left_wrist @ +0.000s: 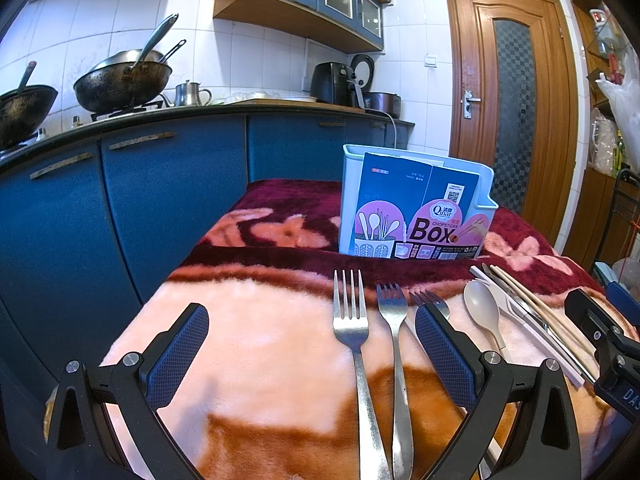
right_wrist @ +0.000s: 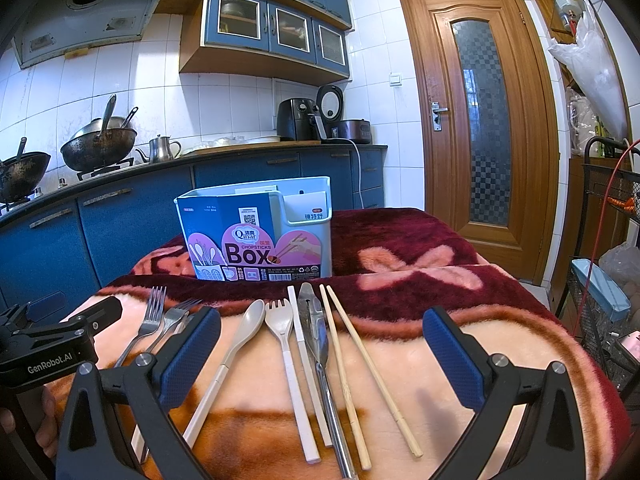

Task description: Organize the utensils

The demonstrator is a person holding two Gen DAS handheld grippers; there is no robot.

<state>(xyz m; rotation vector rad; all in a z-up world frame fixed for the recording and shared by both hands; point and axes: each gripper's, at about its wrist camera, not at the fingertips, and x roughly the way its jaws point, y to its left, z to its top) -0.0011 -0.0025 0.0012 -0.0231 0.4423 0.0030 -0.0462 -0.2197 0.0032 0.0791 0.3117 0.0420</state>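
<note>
A pale blue chopsticks box point(left_wrist: 416, 208) point(right_wrist: 280, 220) with a printed card stands upright at the back of the blanket-covered table. Metal forks point(left_wrist: 352, 320) point(right_wrist: 150, 320) lie in a row in front of it. Further right lie a beige spoon point(right_wrist: 244, 332), a white plastic fork point(right_wrist: 280, 326), a white stick point(right_wrist: 298, 344), a metal knife point(right_wrist: 316, 332) and wooden chopsticks point(right_wrist: 352, 340). My left gripper point(left_wrist: 312, 320) hovers open over the forks, holding nothing. My right gripper point(right_wrist: 322, 324) hovers open above the spoon, knife and chopsticks, likewise holding nothing.
The table carries a fleecy pink and maroon blanket point(left_wrist: 248, 360) point(right_wrist: 440, 280). Blue kitchen cabinets point(left_wrist: 120, 208) run along the left, with woks point(left_wrist: 120, 80) on the stove. A wooden door point(right_wrist: 480, 120) is behind. A wire rack point(right_wrist: 608, 320) stands at the right.
</note>
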